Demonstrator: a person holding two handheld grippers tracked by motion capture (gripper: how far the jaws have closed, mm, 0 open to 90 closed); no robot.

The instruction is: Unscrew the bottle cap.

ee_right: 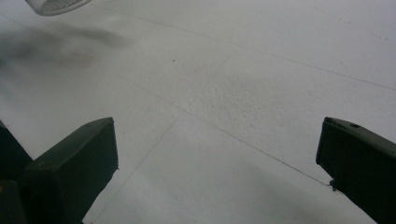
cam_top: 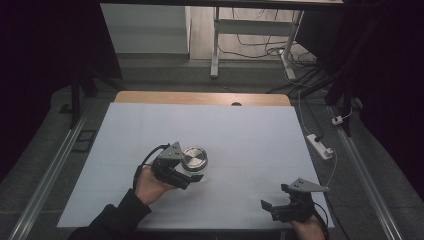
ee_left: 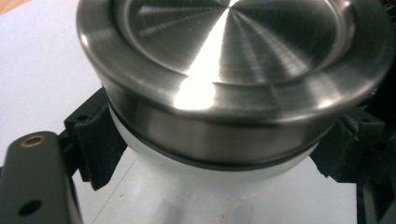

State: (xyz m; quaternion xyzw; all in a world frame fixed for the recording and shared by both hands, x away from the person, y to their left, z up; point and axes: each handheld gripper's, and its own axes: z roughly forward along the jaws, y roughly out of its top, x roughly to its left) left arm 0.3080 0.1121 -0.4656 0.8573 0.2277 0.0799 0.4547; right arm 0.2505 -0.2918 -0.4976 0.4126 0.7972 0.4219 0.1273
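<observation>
brushed steel lid (ee_left: 233, 60) on a pale jar (cam_top: 194, 165), pinched in the left gripper (cam_top: 192, 172) near the middle of the white table (cam_top: 250, 130).

the left gripper's jaws press on the jar's body just under the lid's rim, one at each side, as its own view shows; the jar sits at or just above the table, which of the two cannot be told. the right gripper (ee_right: 217, 154) hovers well apart at the near right corner, jaws spread and empty. the jar looks rigid and fairly weighty for its size, with smooth walls that could slip or crack if dropped; the safest hold seems to be below the lid's overhang, where the rim stops it sliding down.
</observation>
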